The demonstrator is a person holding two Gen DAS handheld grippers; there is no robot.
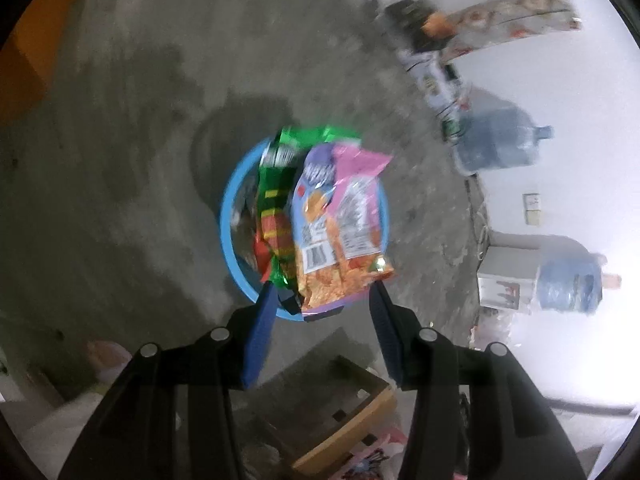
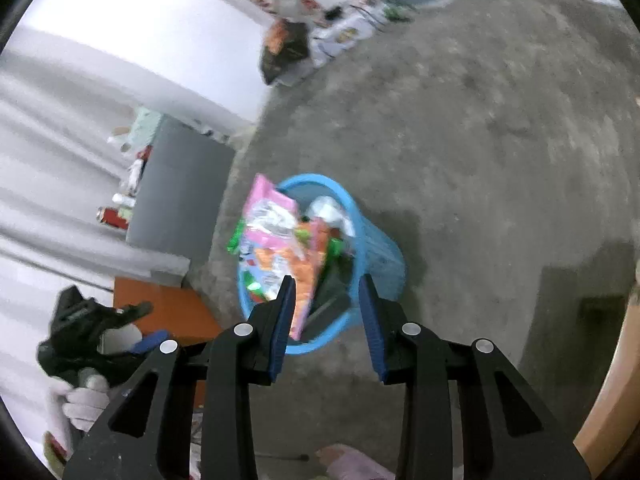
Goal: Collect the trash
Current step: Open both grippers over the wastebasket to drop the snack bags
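Observation:
A blue plastic basket point(image 1: 225, 216) stands on the concrete floor. A pink and orange snack bag point(image 1: 340, 216) and a green and red snack bag point(image 1: 280, 200) stick up out of it. My left gripper point(image 1: 322, 290) is open above the basket's near rim, fingers either side of the bags' lower ends. In the right wrist view the basket point(image 2: 376, 240) holds the pink bag point(image 2: 276, 232) and white crumpled trash point(image 2: 328, 208). My right gripper point(image 2: 326, 286) is open above the basket, empty. The left gripper point(image 2: 100, 320) shows at lower left, held by a gloved hand.
Two large water bottles point(image 1: 500, 144) and a white box point(image 1: 504, 280) stand along the wall. A cardboard box point(image 1: 352, 412) lies near me. A grey cabinet point(image 2: 176, 196) with small bottles and an orange surface point(image 2: 160, 312) stand left of the basket. A dark bag point(image 2: 284, 48) lies by the wall.

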